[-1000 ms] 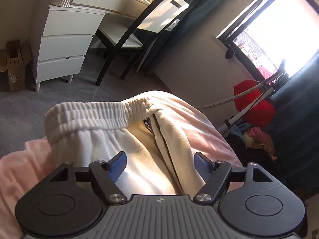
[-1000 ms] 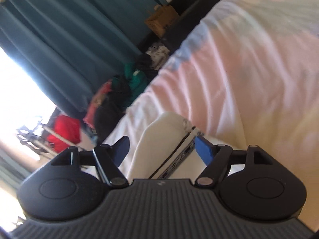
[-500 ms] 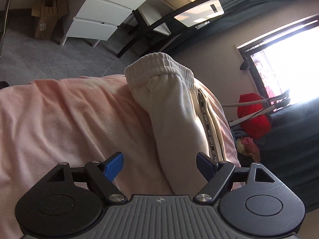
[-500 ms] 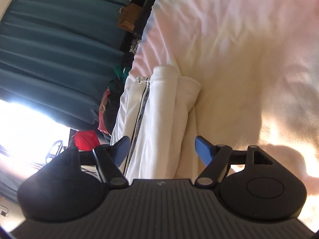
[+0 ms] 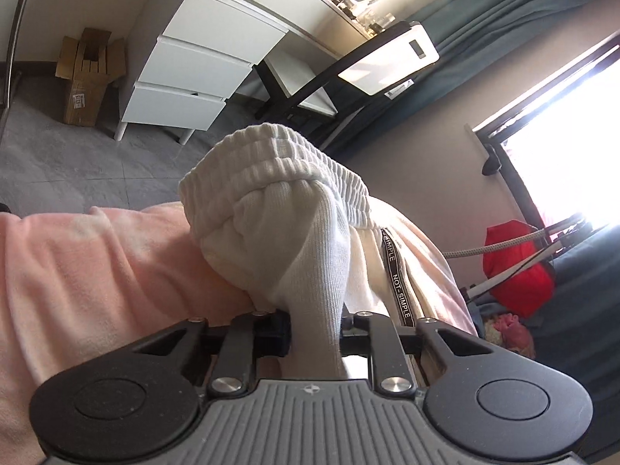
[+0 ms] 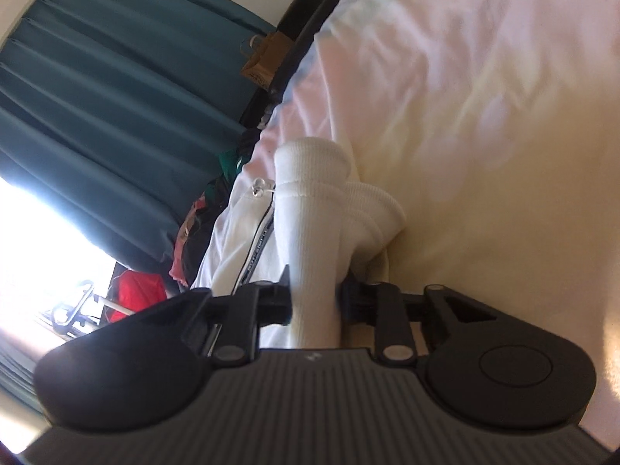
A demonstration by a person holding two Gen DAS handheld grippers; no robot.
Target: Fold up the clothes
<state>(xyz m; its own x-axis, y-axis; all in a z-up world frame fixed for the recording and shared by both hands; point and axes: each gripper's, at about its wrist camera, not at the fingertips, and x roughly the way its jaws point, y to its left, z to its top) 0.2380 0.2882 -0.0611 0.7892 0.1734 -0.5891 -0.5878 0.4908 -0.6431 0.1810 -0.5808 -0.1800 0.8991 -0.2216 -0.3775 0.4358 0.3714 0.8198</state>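
- Left wrist view: left gripper (image 5: pixel 316 329) jaws closing, nearly together — a ridge of the white trousers (image 5: pixel 310 240) is pinched between them, cloth bunched up in a peak straight ahead of the fingers.
- Ribbed elastic waistband (image 5: pixel 271 155) sits at the top of that bunch, arched over the gathered fabric.
- Black side stripe (image 5: pixel 395 279) with white lettering runs down the trouser leg just right of the pinch.
- Trousers lie on the pink blanket (image 5: pixel 89 271), which covers the bed to the left and below.
- Background: white drawer unit (image 5: pixel 193 66), cardboard box (image 5: pixel 87 81) on the grey floor, black-framed chair (image 5: pixel 368 73), bright window (image 5: pixel 573 147), red bag (image 5: pixel 519 267) at right.
- Right wrist view: right gripper (image 6: pixel 314 302) jaws also closing, narrow gap — they clamp a ribbed white cuff (image 6: pixel 310 201) of the same trousers, which stands up between the fingers.
- A second cuff (image 6: pixel 372 209) lies folded against it on the right, touching.
- Striped trouser leg (image 6: pixel 248 248) stretches off to the left of the grip, near the bed edge.
- Pale pink bedcover (image 6: pixel 484 97) fills the right side; teal curtain (image 6: pixel 116 77) and a brown paper bag (image 6: pixel 265 64) behind.
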